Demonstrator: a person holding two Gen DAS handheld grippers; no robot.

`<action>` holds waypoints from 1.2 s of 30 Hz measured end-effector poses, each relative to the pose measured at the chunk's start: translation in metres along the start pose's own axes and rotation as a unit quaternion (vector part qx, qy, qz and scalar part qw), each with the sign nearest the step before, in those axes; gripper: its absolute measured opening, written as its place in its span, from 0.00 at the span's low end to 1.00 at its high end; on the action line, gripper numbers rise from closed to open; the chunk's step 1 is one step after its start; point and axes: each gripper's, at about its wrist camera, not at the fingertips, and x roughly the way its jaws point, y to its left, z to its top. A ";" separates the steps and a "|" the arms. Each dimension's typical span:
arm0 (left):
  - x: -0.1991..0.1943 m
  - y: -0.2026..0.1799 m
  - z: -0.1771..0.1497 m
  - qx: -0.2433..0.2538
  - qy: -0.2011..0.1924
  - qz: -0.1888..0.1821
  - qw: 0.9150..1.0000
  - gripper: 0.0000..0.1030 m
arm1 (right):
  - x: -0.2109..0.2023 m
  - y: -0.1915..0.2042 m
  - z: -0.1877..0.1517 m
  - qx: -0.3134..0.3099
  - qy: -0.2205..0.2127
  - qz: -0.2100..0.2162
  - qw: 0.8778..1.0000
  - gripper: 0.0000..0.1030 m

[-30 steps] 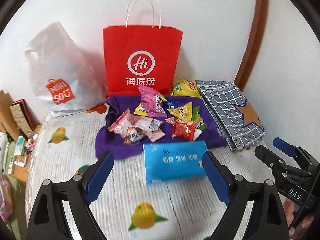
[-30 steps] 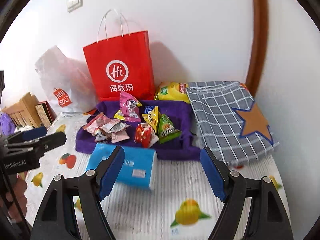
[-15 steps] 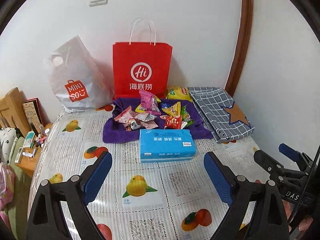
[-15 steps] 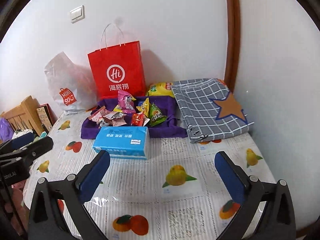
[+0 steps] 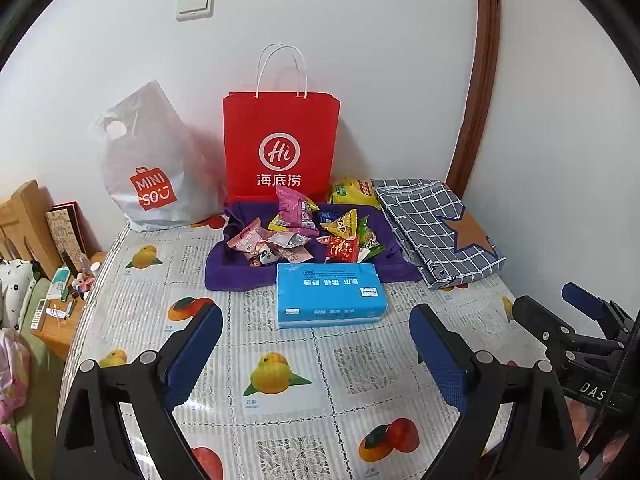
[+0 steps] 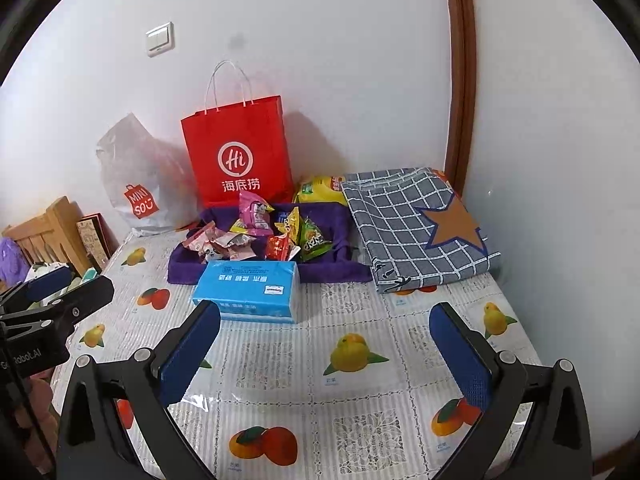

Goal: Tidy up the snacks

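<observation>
Several snack packets lie piled on a purple cloth at the back of the table; they also show in the right wrist view. A blue tissue pack lies in front of the cloth, also in the right wrist view. My left gripper is open and empty, held back above the table's front. My right gripper is open and empty, also held back. Each gripper shows at the edge of the other's view.
A red paper bag and a white plastic bag stand against the wall. A yellow packet and a folded checked cloth lie at the back right. The table has a fruit-print cover. A wooden stand is on the left.
Both grippers have pulled back from the tissue pack and snacks, so the whole table now shows. Both stay open and empty.
</observation>
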 end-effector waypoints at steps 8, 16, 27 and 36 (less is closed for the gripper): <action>-0.001 0.000 0.000 -0.001 0.001 0.000 1.000 0.92 | -0.004 0.002 -0.001 -0.003 -0.003 0.000 1.000 1.00; -0.003 0.000 -0.001 -0.003 -0.001 0.000 1.000 0.92 | -0.007 0.003 -0.002 -0.002 -0.006 -0.001 1.000 1.00; -0.008 0.002 -0.001 -0.002 -0.005 0.000 1.000 0.92 | -0.011 0.001 -0.002 -0.002 -0.009 -0.003 1.000 1.00; -0.010 0.001 -0.001 -0.003 -0.007 0.001 1.000 0.92 | -0.014 0.000 -0.003 0.000 -0.013 -0.002 1.000 1.00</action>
